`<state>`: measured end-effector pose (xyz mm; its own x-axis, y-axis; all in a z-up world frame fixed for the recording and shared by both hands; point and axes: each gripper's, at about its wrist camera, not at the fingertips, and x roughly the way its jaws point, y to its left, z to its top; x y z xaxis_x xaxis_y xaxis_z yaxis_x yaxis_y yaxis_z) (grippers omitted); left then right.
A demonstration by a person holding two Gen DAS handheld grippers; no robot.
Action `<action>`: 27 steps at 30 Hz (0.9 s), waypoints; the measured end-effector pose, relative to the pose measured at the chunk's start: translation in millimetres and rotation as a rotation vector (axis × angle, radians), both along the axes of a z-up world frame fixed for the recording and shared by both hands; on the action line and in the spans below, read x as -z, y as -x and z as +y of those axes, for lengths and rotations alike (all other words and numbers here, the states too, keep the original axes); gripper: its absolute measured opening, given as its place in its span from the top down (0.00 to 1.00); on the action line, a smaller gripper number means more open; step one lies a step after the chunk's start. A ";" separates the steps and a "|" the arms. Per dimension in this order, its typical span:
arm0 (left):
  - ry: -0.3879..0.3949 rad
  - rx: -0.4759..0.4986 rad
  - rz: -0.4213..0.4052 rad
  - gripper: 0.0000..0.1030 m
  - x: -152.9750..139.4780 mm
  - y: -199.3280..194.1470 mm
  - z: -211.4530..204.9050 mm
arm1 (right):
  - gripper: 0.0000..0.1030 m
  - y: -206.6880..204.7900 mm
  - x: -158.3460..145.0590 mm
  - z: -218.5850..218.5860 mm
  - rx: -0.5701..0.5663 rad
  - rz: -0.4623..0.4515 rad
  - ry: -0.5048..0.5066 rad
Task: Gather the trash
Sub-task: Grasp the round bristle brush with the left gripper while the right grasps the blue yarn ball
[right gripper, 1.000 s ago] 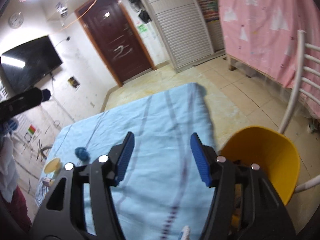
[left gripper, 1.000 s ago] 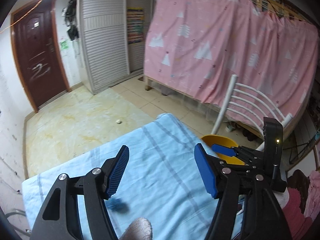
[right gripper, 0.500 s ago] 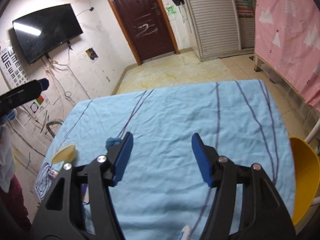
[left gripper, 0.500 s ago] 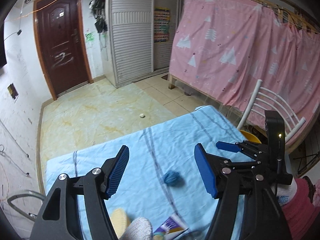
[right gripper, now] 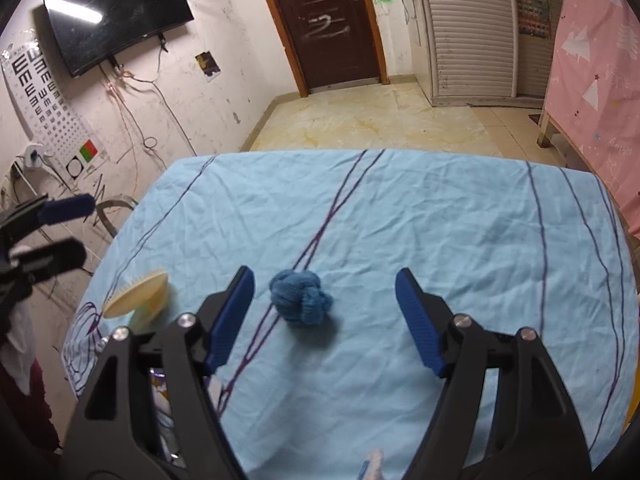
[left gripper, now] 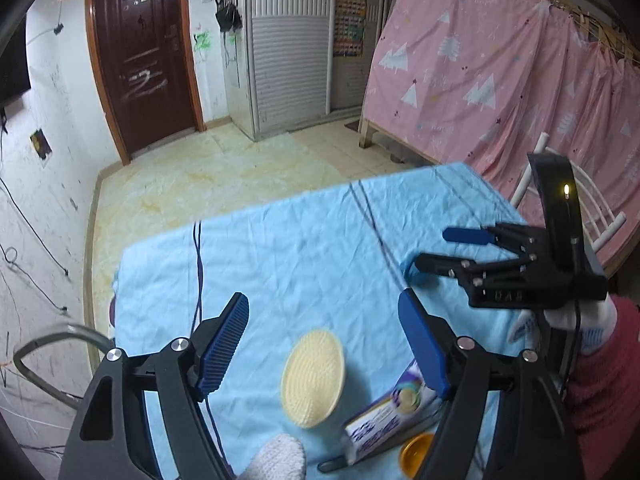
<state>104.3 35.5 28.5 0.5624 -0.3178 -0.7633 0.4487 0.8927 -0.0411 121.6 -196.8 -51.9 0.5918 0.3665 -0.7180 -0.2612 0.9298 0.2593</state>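
Both tongs, the right gripper [right gripper: 325,318] and the left gripper [left gripper: 324,350], stand wide and hold nothing. The blue yarn ball [right gripper: 301,298] lies on the blue cloth [right gripper: 440,220] between the right fingers, so collecting seems barely started. Half a second ago this ball was further left, beside the left finger.

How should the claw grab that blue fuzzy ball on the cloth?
Pinch the blue yarn ball across its fat middle, one finger on each side, coming down from above and in front. It is a soft, knotted lump lying loose on the blue cloth, with nothing touching it. The right gripper is open and probably wide enough to fit around it.
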 end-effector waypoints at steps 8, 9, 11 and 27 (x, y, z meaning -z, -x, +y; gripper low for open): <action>-0.018 0.038 0.080 0.32 38.1 3.2 -0.2 | 0.31 -6.7 7.2 24.6 -0.025 0.022 0.054; -0.027 0.045 0.085 0.32 42.1 4.0 -1.4 | 0.31 -7.4 8.4 26.5 -0.025 0.025 0.064; -0.042 0.056 0.091 0.32 48.7 5.5 -3.6 | 0.31 -9.3 11.0 29.2 -0.022 0.031 0.081; -0.093 0.020 0.144 0.63 72.9 -0.6 0.0 | 0.33 -11.4 16.9 47.0 -0.025 0.017 0.194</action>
<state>104.9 35.5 -44.3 0.4392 -0.2519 -0.8623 0.4616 0.8868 -0.0239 133.0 -149.8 -68.8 0.5714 0.2342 -0.7866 -0.2815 0.9562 0.0802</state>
